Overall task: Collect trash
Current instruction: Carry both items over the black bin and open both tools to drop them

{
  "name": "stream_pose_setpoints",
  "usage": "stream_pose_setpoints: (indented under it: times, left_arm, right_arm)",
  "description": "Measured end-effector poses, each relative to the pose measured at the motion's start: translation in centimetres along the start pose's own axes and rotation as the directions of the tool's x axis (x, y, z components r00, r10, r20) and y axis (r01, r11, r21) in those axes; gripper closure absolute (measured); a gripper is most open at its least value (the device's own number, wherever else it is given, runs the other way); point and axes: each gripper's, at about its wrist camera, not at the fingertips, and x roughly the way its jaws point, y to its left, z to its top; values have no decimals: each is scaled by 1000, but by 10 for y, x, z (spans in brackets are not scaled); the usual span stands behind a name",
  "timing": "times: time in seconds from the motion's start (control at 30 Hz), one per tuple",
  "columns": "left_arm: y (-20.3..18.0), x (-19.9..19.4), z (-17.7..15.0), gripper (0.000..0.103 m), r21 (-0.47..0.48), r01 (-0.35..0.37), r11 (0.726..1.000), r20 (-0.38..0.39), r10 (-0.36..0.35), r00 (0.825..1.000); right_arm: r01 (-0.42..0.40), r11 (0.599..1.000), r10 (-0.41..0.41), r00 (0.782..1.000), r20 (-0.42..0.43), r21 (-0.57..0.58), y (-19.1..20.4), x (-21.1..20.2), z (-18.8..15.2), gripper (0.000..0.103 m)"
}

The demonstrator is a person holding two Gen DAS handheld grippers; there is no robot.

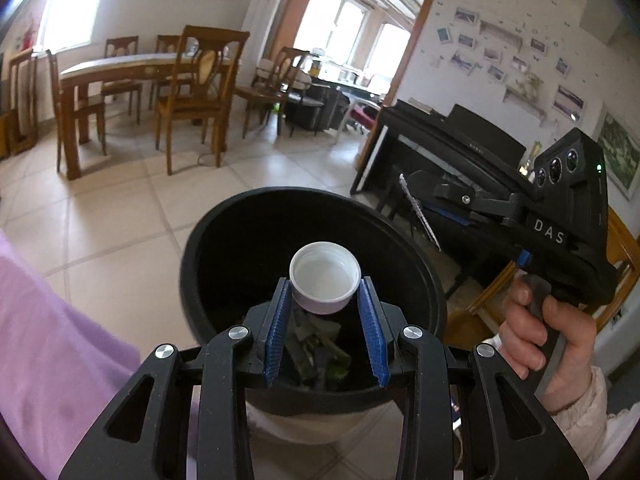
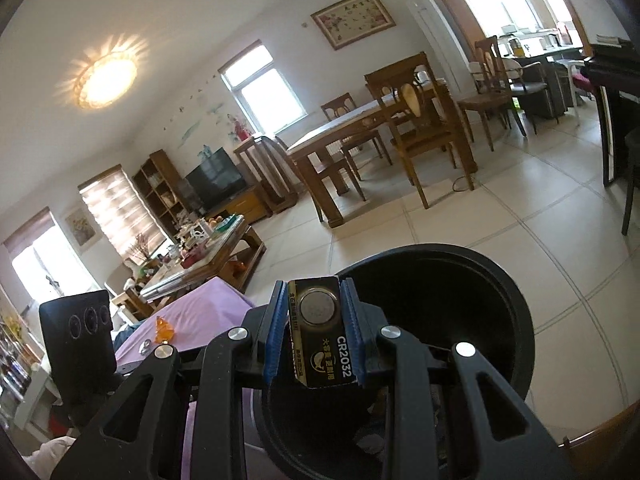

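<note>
My left gripper (image 1: 325,286) is shut on a white plastic bottle cap (image 1: 325,280), held open side up over the mouth of a round black bin (image 1: 224,240). Scraps of dark and green trash (image 1: 320,350) lie at the bin's bottom. My right gripper (image 2: 314,292) is shut on a black coin-battery pack (image 2: 320,328) printed CR2032, held above the same black bin (image 2: 500,300). In the left wrist view the right gripper (image 1: 420,200) shows at the right above the bin's rim, a hand (image 1: 544,332) on its handle.
A purple cloth (image 1: 52,340) covers a surface left of the bin, with a small orange object (image 2: 164,330) on it. Beige tiled floor (image 1: 120,216) stretches to a wooden dining table with chairs (image 1: 132,72). A black piano (image 1: 452,148) stands right, a cluttered coffee table (image 2: 208,248) left.
</note>
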Motion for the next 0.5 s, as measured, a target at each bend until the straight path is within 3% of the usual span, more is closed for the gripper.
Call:
stream_pose_setpoints:
  times: [0.07, 0.1, 0.13, 0.17, 0.2, 0.27, 0.5]
  left_arm:
    - [-2, 7, 3, 64, 8, -8, 1000, -17, 8, 1000]
    - [-4, 12, 3, 47, 15, -19, 1000, -32, 19, 999]
    - [-5, 12, 6, 24, 19, -34, 999, -31, 35, 999]
    - [-6, 11, 5, 14, 26, -57, 998, -17, 57, 998]
    - [-7, 7, 5, 6, 39, -75, 996, 6, 75, 997]
    - [-10, 2, 5, 6, 69, -86, 994, 20, 85, 996]
    - [-11, -12, 2, 6, 114, -127, 985, 10, 127, 992]
  right_arm:
    - [-3, 1000, 3, 1000, -9, 4, -2, 3, -2, 72]
    - [-10, 1000, 10, 1000, -13, 8, -6, -2, -3, 70]
    - [-14, 1000, 14, 1000, -20, 8, -5, -1, -5, 51]
    - [-6, 1000, 6, 1000, -20, 9, -1, -4, -8, 35]
    - [10, 1000, -10, 1000, 0, 11, -1, -6, -11, 6]
    - [11, 1000, -11, 999, 35, 2, -2, -8, -12, 5]
    - [57, 998, -57, 998, 1, -3, -2, -2, -15, 5]
